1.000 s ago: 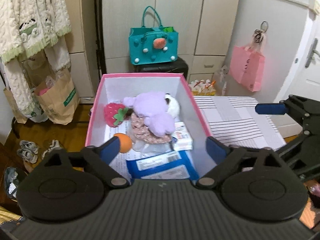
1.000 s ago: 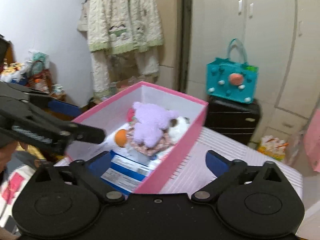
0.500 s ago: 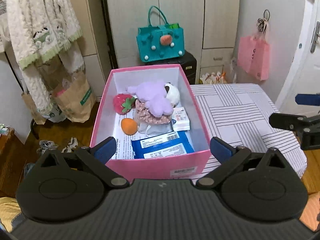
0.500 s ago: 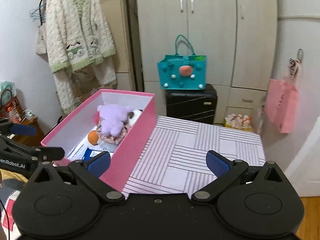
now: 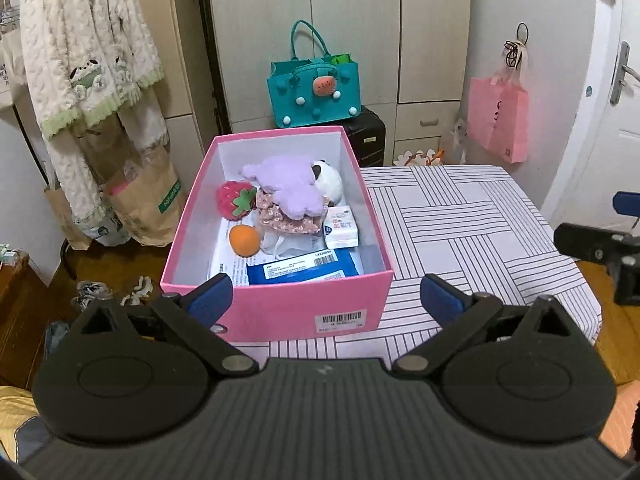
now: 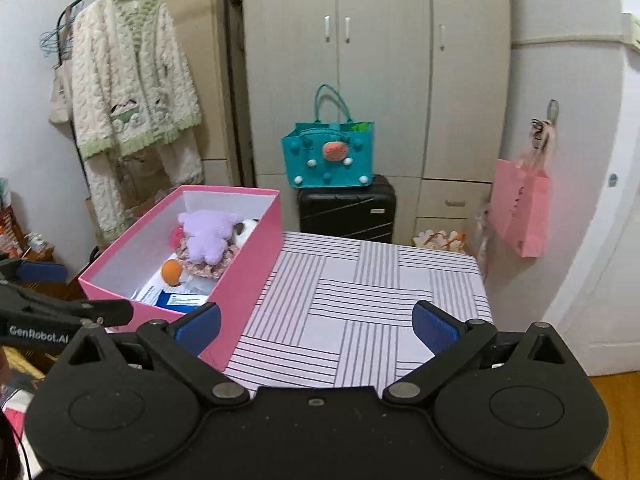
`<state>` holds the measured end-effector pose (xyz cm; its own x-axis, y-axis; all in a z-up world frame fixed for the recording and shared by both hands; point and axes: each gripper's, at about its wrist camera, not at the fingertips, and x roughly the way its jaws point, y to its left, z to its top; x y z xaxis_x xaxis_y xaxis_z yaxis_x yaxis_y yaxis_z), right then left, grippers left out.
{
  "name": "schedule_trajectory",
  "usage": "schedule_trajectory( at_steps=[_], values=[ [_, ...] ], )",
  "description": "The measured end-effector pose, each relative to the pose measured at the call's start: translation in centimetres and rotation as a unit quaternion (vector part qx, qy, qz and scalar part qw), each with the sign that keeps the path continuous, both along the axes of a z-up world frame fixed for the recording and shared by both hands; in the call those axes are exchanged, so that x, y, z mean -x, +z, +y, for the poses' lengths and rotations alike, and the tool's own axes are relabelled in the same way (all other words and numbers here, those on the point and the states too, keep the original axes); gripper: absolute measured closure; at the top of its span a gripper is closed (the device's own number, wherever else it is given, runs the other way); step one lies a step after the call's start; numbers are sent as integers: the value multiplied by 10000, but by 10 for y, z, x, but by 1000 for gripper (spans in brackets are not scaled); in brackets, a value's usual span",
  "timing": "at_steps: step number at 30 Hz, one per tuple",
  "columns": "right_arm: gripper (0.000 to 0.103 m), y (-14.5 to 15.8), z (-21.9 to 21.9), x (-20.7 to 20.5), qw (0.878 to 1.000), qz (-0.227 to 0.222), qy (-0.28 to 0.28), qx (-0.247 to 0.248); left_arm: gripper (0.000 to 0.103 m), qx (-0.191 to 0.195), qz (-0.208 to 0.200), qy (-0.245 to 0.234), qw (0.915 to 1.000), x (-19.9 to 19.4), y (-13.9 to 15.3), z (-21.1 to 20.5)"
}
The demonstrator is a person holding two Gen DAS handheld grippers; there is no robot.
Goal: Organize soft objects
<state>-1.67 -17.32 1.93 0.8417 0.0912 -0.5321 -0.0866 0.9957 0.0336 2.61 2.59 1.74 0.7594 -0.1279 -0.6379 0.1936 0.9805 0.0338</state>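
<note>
Both spread wide, holding nothing: left hand-held gripper (image 5: pixel 326 294), right hand-held gripper (image 6: pixel 316 320). Ahead of the left one, inside the pink box (image 5: pixel 276 314) on the counter (image 5: pixel 460 232): purple plush (image 5: pixel 286 188), strawberry plush (image 5: pixel 234 200), orange ball (image 5: pixel 244 240). Fits either emptying or just filled.

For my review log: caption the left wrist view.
Open left gripper facing pink box of plush toys on striped table.

Box (image 5: pixel 280 312) on the surface (image 5: pixel 460 220), at its 9 o'clock edge. Inside: plush bear (image 5: pixel 286 188) at 12 o'clock, strawberry (image 5: pixel 234 202) at 10, ball (image 5: pixel 244 240) at 8, packet (image 5: pixel 300 270) at 6. Suitcase (image 6: pixel 346 208) behind the surface, tote (image 6: pixel 328 154) on it.
</note>
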Motion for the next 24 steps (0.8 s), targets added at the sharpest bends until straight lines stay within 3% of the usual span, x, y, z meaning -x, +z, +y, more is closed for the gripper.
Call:
schedule_trajectory(
  at_steps=[11, 16, 24],
  values=[
    [0, -6, 1, 22, 9991, -187, -380, 51, 1, 111, -110, 171, 9997, 10, -9, -4],
    [0, -3, 2, 33, 9957, -596, -694, 131, 1, 145, -152, 234, 9995, 10, -13, -6],
    [0, -11, -1, 29, 9956, -433, -822, 95, 1, 122, -327, 359, 9987, 14, -18, -5]
  ],
)
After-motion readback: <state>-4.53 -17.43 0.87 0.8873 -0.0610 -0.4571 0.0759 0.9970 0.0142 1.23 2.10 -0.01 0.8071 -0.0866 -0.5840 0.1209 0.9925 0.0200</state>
